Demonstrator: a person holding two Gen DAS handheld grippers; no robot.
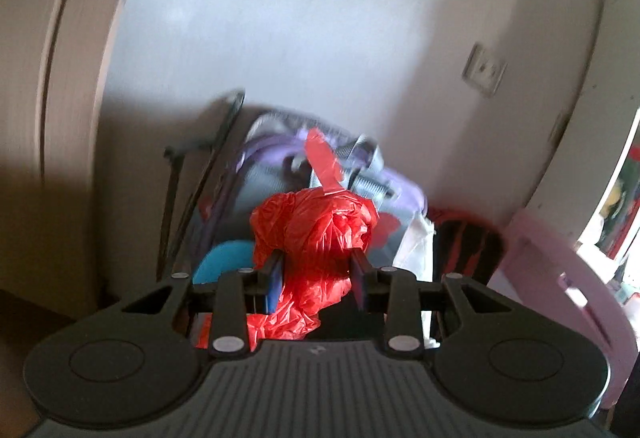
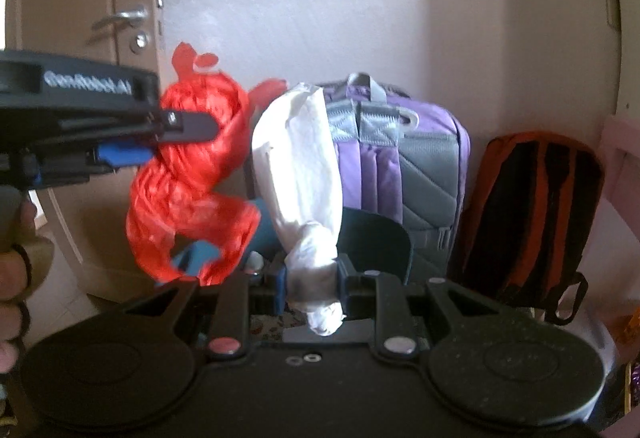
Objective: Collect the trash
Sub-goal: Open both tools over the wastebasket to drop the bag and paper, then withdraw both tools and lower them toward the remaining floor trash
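Left tongs [image 1: 318, 270]: black two-finger frame with blue pads, jaws partly closed, clamped on a crumpled red plastic bag [image 1: 316, 234] that bulges toward 12 o'clock beyond the fingertips. In the right wrist view the same left tongs [image 2: 188, 126] enter from 9 o'clock, roughly level, fingers stacked one above the other, red bag hanging past them toward 5 o'clock.

Person's left hand [image 2: 12, 278] at 8 o'clock edge, fingers curled around the handle.

Right tongs [image 2: 312, 282]: jaws drawn nearly together, pinching the knotted neck of a white plastic bag [image 2: 300, 174].
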